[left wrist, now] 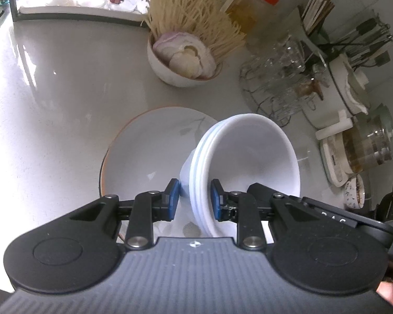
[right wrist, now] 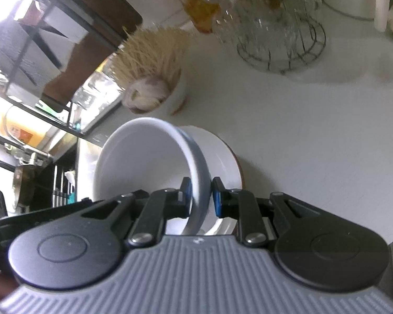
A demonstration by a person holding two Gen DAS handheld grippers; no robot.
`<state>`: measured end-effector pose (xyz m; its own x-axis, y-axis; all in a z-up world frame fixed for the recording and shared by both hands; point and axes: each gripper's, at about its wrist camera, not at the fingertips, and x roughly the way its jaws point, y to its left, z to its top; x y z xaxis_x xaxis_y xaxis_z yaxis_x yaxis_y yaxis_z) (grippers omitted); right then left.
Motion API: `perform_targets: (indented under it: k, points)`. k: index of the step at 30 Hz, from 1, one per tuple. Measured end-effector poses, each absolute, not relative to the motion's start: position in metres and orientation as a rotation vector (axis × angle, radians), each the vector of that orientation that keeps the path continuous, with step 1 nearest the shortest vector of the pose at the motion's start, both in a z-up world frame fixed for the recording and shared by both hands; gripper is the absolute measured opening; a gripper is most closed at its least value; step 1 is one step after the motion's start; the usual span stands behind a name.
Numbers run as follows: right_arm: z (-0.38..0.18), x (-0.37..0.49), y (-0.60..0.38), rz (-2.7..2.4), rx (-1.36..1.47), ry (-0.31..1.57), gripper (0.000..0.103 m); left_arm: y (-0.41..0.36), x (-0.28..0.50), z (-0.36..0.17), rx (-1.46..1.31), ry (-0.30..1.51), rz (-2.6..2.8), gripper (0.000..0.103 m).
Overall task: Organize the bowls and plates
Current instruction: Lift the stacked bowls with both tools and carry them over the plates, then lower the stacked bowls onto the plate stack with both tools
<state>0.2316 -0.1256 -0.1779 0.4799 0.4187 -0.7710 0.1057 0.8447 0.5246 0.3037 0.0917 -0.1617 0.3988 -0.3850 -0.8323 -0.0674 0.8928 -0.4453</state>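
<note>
On right gripper [left wrist: 327, 216] body: white lettering, partly hidden, unreadable.

The left tongs [left wrist: 194, 198] and right tongs [right wrist: 201, 196] look alike: blue pads on black linkage arms with silver pivot screws, round black discs either side, and a ribbed grey body.
</note>
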Motion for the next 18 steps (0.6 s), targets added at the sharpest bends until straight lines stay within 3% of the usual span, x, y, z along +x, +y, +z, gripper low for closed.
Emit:
perform_targets:
  k: [18]
  points:
    - [-0.204, 0.239, -0.104, 0.217, 0.526, 1.151, 0.021, 0.106, 0.317, -0.19, -0.414, 1.228, -0.185, 0.029]
